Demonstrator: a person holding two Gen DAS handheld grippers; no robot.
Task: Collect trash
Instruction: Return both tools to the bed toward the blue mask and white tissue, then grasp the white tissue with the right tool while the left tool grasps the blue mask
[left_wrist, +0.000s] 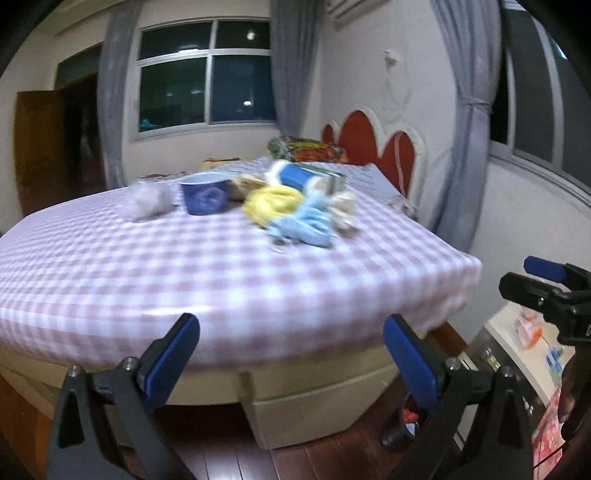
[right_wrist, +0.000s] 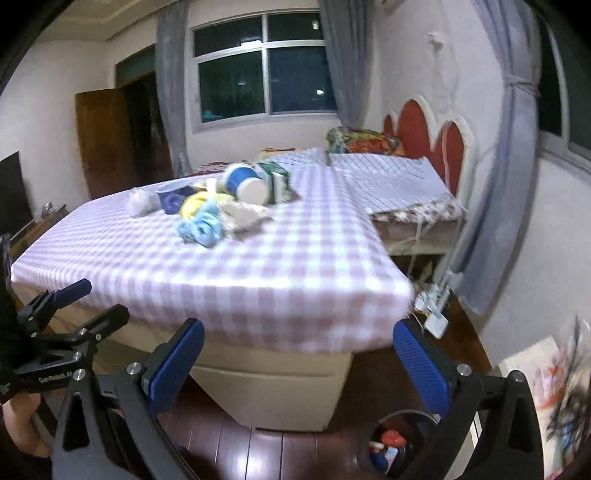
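Trash (left_wrist: 295, 201) heaped in a loose cluster toward the far middle of the pink-and-white checked bedspread (left_wrist: 207, 280), well apart from both grippers. Blurred in the left wrist view, yet separable: a grey crumpled wad (left_wrist: 151, 199) at the left end, a dark blue cup (left_wrist: 205, 194) just beside it, a yellow crumpled piece (left_wrist: 271, 203) touching a pale blue crumpled piece (left_wrist: 306, 223), a whitish wad (left_wrist: 343, 210) at the right end, and behind them a blue-and-white cylindrical container (left_wrist: 291, 176) lying on its side next to a green carton (left_wrist: 328, 177). Same cluster sharper in the right wrist view: container (right_wrist: 245, 182) tipped over with its white end facing the camera, carton (right_wrist: 277, 181) just right of it, pale blue piece (right_wrist: 201, 225) nearest the front, whitish crumpled paper (right_wrist: 243, 216) beside that. Left gripper (left_wrist: 291, 354) empty, blue pads (left_wrist: 171, 360) spread wide, held low before the near edge of the bed, above dark wooden floor. Right gripper (right_wrist: 297, 363) likewise empty and spread wide, also short of the bed edge, pointing at its near corner. Each gripper visible at the margin of the other's camera. Small round bin (right_wrist: 391, 445) on the floor below the right gripper, already holding red, blue and white scraps; rim partly hidden behind a finger. Red scalloped headboard (right_wrist: 436, 140) at the far end of the bed, grey curtains (right_wrist: 513, 155) and dark windows beyond.
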